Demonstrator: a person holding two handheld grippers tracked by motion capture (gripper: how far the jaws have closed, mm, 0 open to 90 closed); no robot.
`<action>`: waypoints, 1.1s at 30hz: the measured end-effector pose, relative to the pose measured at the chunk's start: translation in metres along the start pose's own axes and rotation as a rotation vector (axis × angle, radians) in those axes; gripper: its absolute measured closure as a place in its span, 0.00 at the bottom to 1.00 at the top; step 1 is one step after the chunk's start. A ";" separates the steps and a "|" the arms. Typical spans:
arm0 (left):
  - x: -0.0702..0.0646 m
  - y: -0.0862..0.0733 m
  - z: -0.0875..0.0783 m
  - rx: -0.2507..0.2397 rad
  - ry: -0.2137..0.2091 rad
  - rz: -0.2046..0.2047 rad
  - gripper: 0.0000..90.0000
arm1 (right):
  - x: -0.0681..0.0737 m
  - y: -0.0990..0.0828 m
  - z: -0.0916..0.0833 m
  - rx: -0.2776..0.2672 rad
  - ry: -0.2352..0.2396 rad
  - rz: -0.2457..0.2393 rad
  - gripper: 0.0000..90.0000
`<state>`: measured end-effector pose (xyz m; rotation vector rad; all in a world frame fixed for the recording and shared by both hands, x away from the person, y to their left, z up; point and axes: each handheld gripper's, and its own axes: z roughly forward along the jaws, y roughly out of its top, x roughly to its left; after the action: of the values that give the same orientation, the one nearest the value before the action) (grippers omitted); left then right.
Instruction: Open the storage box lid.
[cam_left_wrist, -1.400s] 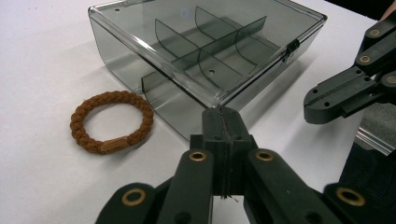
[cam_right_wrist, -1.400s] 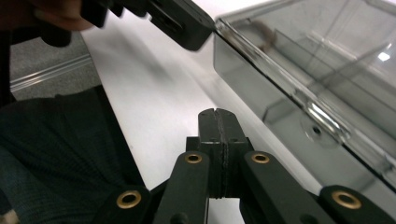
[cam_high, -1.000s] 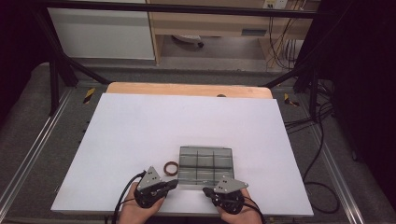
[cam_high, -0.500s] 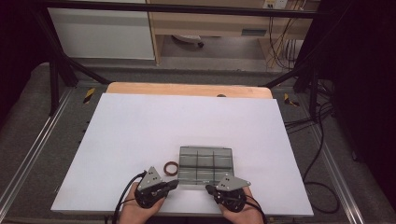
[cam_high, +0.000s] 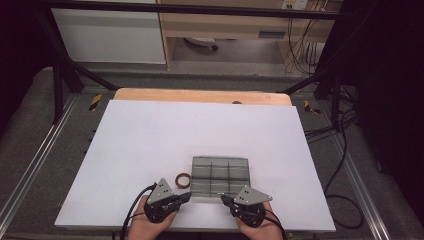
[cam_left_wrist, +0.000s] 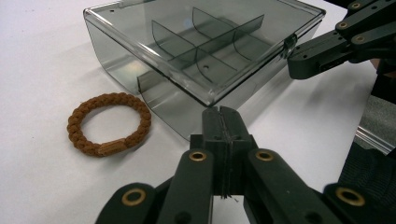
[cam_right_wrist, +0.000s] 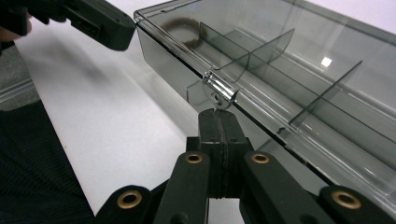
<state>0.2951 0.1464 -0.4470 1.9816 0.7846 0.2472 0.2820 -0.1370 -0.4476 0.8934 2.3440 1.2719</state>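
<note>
Opening the smoky clear box (cam_high: 220, 174) looks like the step in hand — its lid is down, and the small latch (cam_right_wrist: 218, 89) sits just beyond the right gripper (cam_right_wrist: 218, 122), whose jaws are pressed together on nothing. Better to nudge that latch up from below with the closed tips. The left gripper (cam_left_wrist: 222, 120), also shut and empty, faces the near corner — steady the box there. A brown hair tie (cam_left_wrist: 109, 122) lies left of its jaws.

Beyond my right claw (cam_right_wrist: 218, 122), the box (cam_right_wrist: 280, 60) runs off the frame's edge; its smoky wall blurs the hair tie (cam_right_wrist: 183, 29).
</note>
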 end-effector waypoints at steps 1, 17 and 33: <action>0.000 0.000 0.001 0.002 -0.001 0.000 1.00 | 0.000 0.000 0.001 0.005 0.001 -0.001 1.00; 0.001 0.000 0.000 -0.012 0.004 -0.002 1.00 | 0.003 0.005 -0.003 -0.071 0.016 -0.007 1.00; 0.010 0.016 -0.004 -0.100 0.005 -0.026 1.00 | 0.003 0.009 -0.004 -0.084 0.011 -0.013 1.00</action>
<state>0.3076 0.1505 -0.4330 1.8771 0.7856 0.2712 0.2813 -0.1339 -0.4384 0.8453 2.2823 1.3620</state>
